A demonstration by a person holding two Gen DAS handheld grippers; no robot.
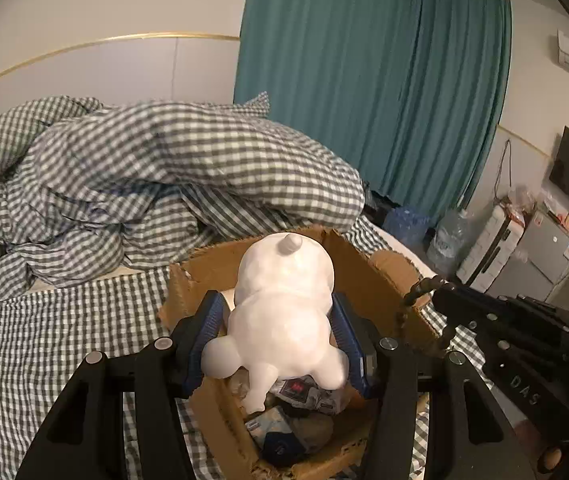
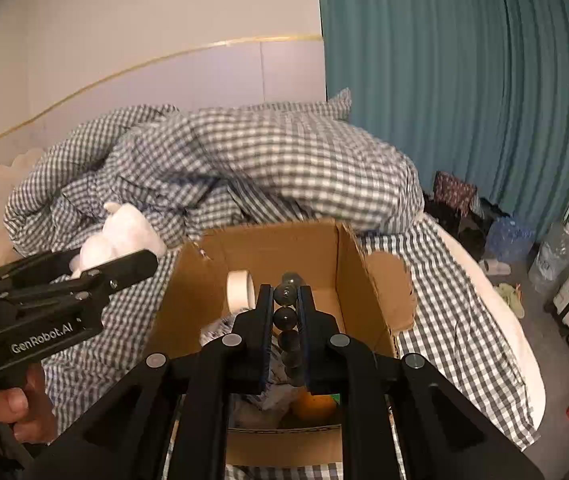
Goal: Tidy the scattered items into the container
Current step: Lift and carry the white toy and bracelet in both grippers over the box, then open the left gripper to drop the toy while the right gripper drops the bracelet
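Tongs first: the left gripper (image 1: 280, 332) pinches a white plush toy (image 1: 284, 312) between its 2 blue-padded fingers (image 1: 208, 332), holding it over the open cardboard box (image 1: 376, 276). In the right wrist view the same toy (image 2: 120, 236) shows past the left gripper (image 2: 96, 268), to the left of the box (image 2: 356, 280). The right gripper (image 2: 284, 300) is pressed onto a string of dark beads (image 2: 284, 320), which runs between its 2 fingers above the box interior (in the left wrist view the strand (image 1: 412, 300) hangs over the box's right wall). Inside the box lie a roll of white tape (image 2: 240, 290), crumpled packets (image 1: 304, 396) and an orange object (image 2: 316, 406). The box sits on a gingham bedsheet (image 2: 444, 320), with a rumpled gingham duvet (image 1: 144, 176) behind it and teal curtains (image 1: 364, 80) beyond.
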